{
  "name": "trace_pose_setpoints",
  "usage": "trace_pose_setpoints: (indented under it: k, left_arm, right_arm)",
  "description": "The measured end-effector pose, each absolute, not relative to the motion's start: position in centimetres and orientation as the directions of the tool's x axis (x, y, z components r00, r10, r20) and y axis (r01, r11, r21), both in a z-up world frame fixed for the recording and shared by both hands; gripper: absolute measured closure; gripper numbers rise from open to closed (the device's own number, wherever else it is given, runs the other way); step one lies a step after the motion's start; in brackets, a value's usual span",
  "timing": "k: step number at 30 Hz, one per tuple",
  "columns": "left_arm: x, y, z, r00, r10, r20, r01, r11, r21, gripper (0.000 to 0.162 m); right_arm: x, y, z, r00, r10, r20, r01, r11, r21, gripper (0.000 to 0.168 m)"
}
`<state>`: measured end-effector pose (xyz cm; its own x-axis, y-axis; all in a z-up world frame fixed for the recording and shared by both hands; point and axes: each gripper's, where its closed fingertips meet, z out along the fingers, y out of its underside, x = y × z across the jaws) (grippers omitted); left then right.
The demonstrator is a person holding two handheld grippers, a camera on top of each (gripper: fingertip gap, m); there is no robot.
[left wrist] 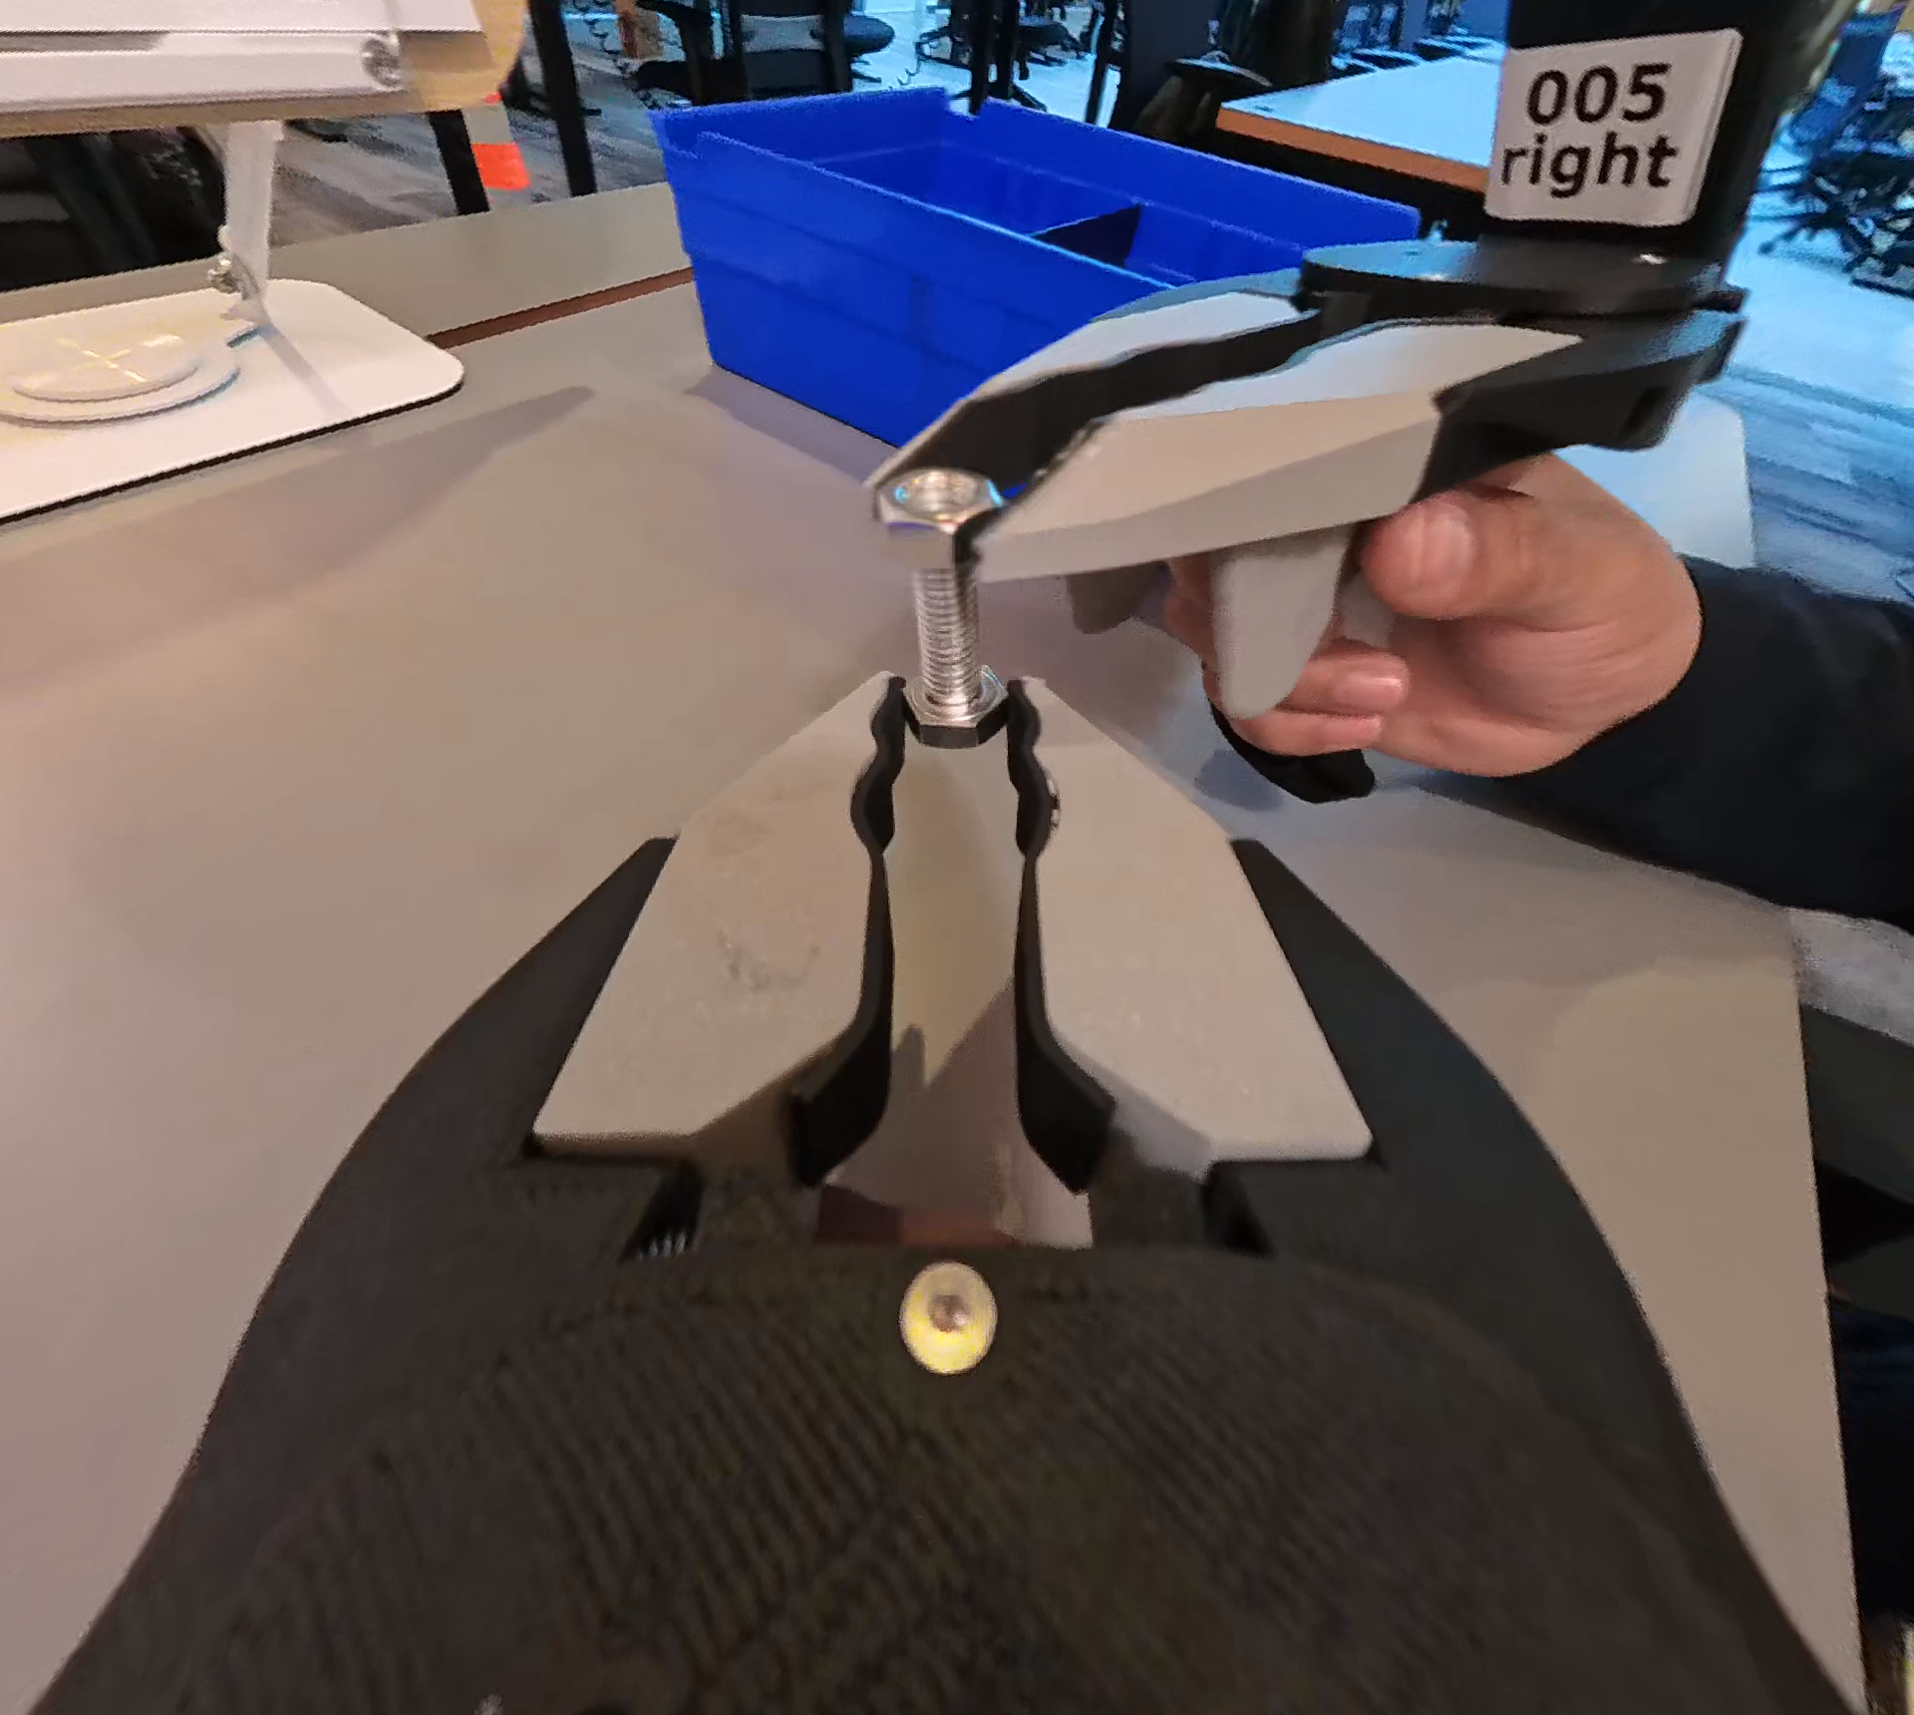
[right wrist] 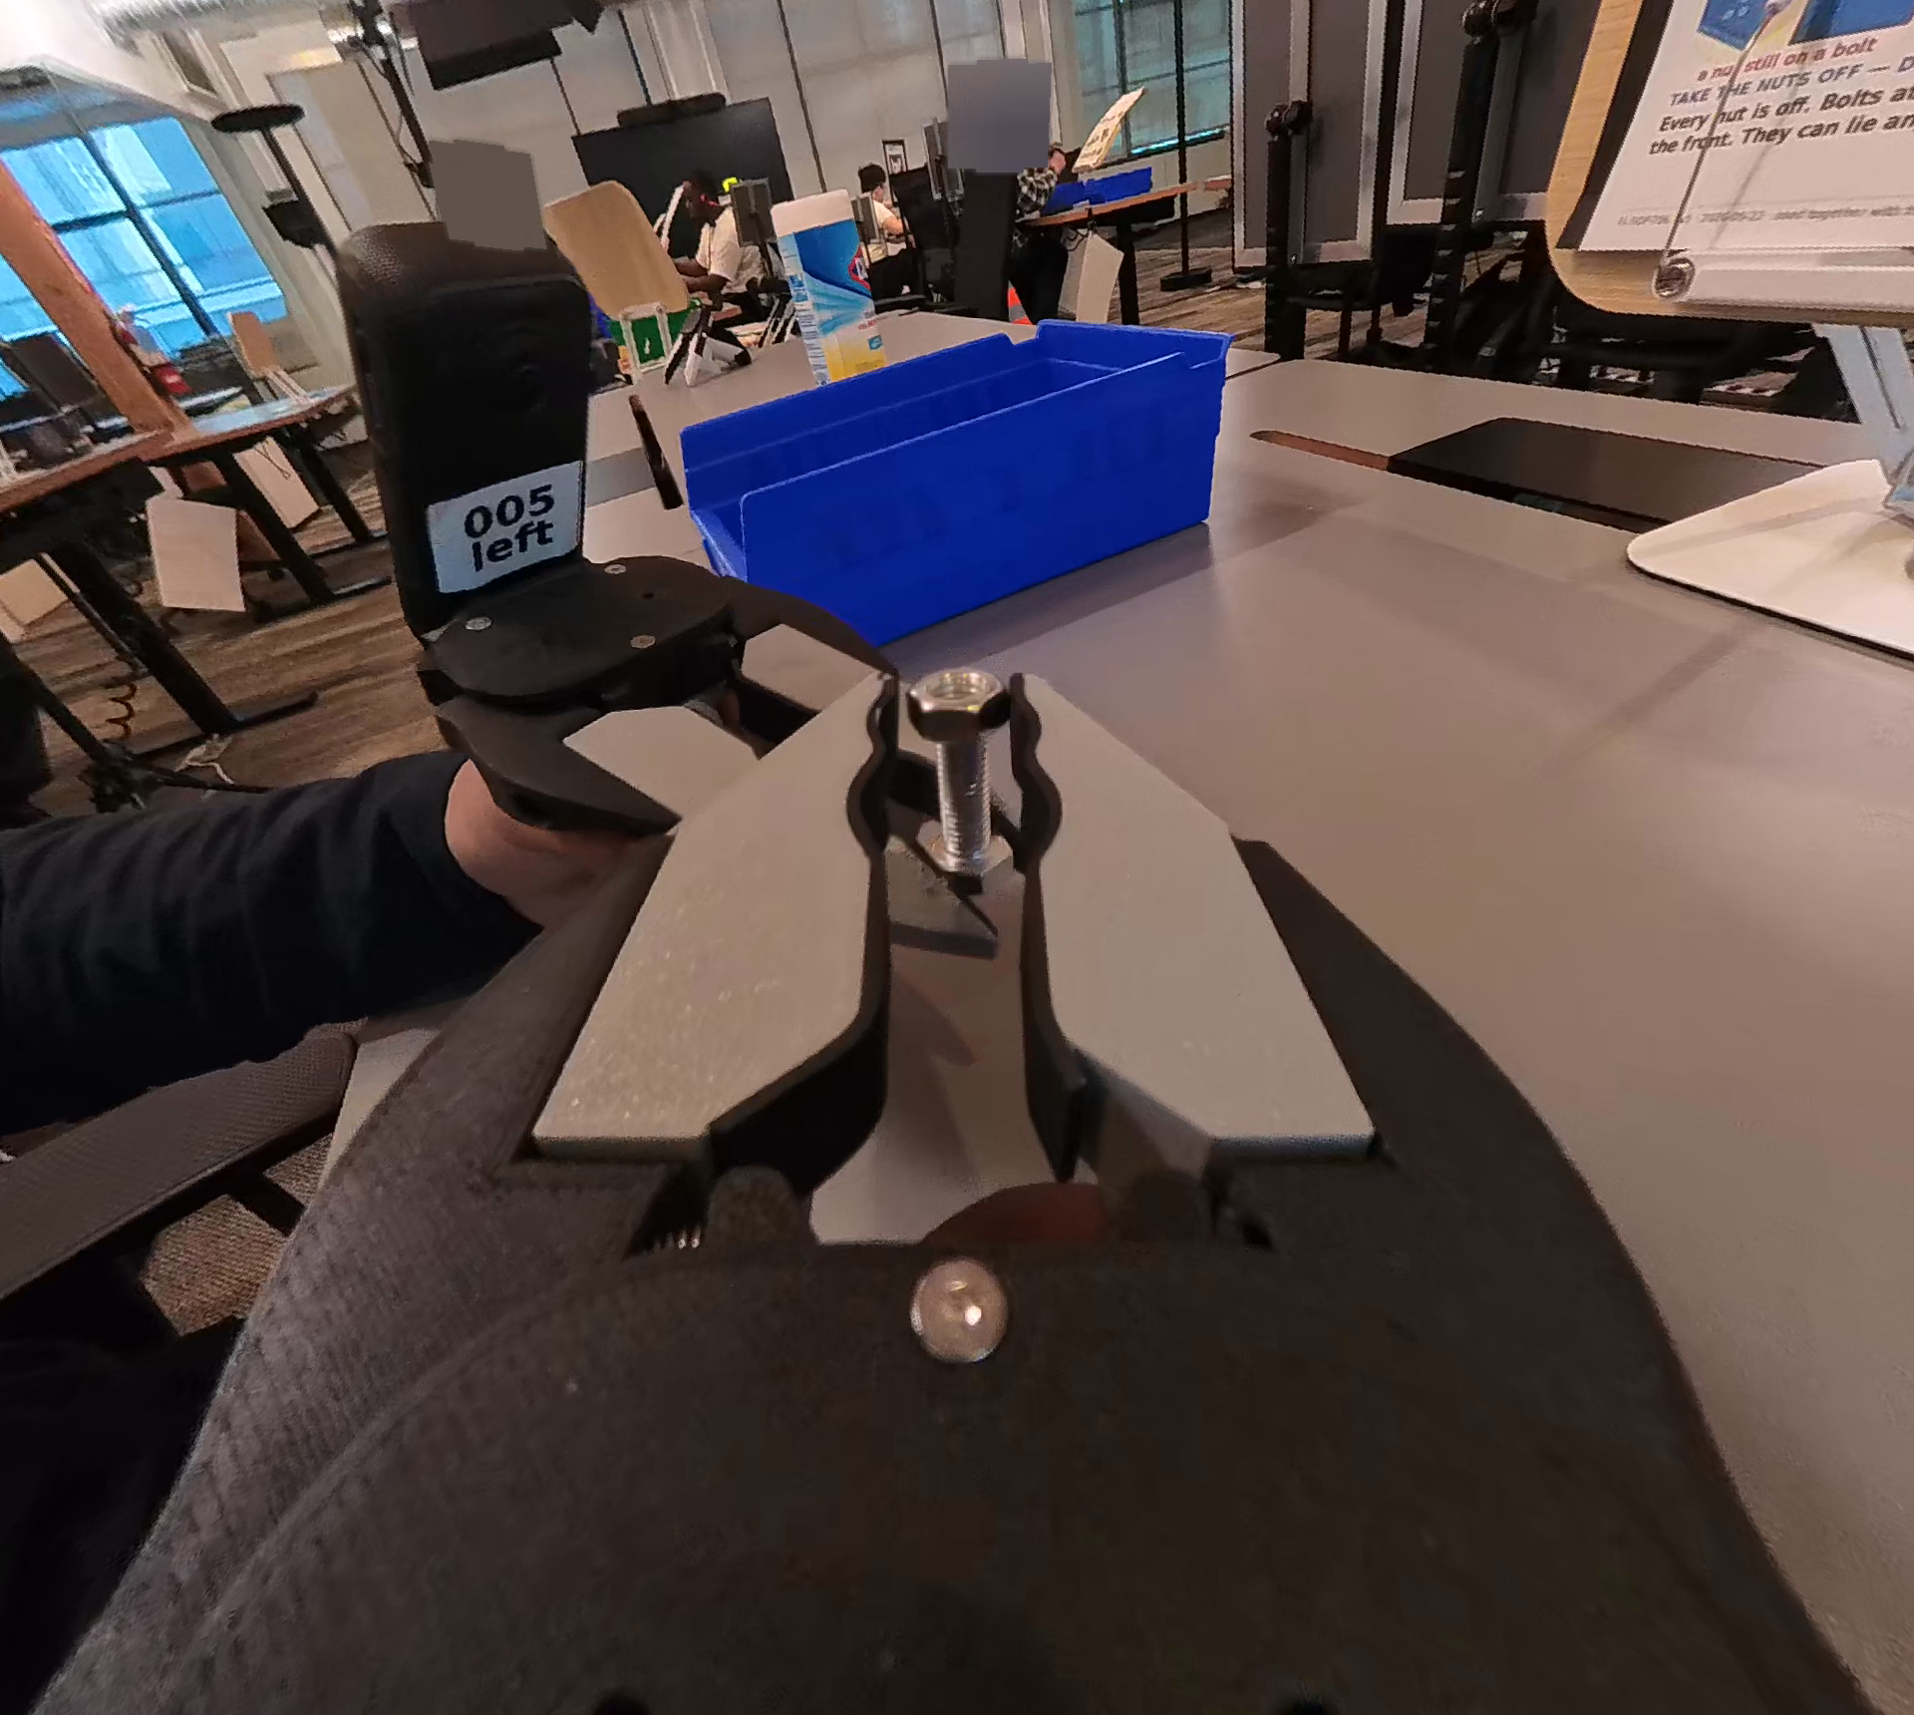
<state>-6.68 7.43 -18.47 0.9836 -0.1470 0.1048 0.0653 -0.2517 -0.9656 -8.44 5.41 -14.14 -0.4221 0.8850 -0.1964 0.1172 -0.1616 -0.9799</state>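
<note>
A silver bolt (left wrist: 947,629) stands upright above the grey table (left wrist: 414,733). My left gripper (left wrist: 954,717) is shut on the bolt's hex head (left wrist: 954,726) at the bottom. My right gripper (left wrist: 937,505) comes in from the right, held by a hand (left wrist: 1502,629), and is shut on the silver nut (left wrist: 935,497) at the top of the thread. In the right wrist view my right gripper (right wrist: 955,700) clamps the nut (right wrist: 955,698), with the bolt (right wrist: 963,795) hanging below. The left gripper's finger (right wrist: 937,914) shows under the bolt head.
A blue bin (left wrist: 880,298) with a divider stands just behind the grippers and also shows in the right wrist view (right wrist: 984,515). A paper stand with a white base (left wrist: 259,381) is at the left. A wipes canister (right wrist: 829,287) stands behind the bin. The table edge (left wrist: 1787,1096) is near right. Across from one pair of fingers to the other is roughly 5 cm.
</note>
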Motion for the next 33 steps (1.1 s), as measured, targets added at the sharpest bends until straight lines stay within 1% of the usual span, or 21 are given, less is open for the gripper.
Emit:
trace_pose_setpoints:
  k: [4,9,13,16,20,24,27,33]
  left_arm:
    - [-5.7,7.4,-18.4,0.98,-0.186,0.071,0.023,-0.25,-0.968,0.145]
    - [-5.4,7.4,-18.2,0.976,-0.2,0.083,0.033,-0.243,-0.97,0.145]
    - [-5.7,7.4,-18.2,0.978,-0.188,0.088,0.042,-0.237,-0.971,0.145]
    - [-6.5,7.4,-18.3,0.984,-0.154,0.094,0.055,-0.241,-0.969,0.145]
    - [-7.5,7.4,-18.3,0.985,-0.111,0.13,0.099,-0.247,-0.964,0.145]
    - [-7.7,7.4,-18.4,0.987,-0.101,0.126,0.098,-0.252,-0.963,0.145]
    - [-7.5,7.4,-18.6,0.987,-0.11,0.12,0.088,-0.258,-0.962,0.145]
    - [-5.9,7.5,-18.3,0.979,-0.18,0.096,0.049,-0.248,-0.968,0.145]
  right_arm:
    - [-8.4,5.0,-14.4,-0.435,0.881,-0.183,0.124,-0.143,-0.982,0.153]
    - [-8.3,4.9,-14.2,-0.445,0.876,-0.189,0.126,-0.148,-0.981,0.154]
    - [-8.3,5.3,-14.1,-0.433,0.88,-0.193,0.121,-0.155,-0.98,0.154]
    - [-8.2,5.8,-13.6,-0.424,0.882,-0.207,0.104,-0.18,-0.978,0.147]
    - [-8.0,6.3,-13.2,-0.415,0.883,-0.218,0.091,-0.198,-0.976,0.148]
    - [-8.2,6.0,-13.7,-0.415,0.888,-0.2,0.105,-0.172,-0.98,0.148]
    - [-8.4,5.6,-14.3,-0.407,0.899,-0.165,0.116,-0.128,-0.985,0.15]
    - [-8.7,4.8,-14.8,-0.424,0.891,-0.16,0.134,-0.113,-0.985,0.153]
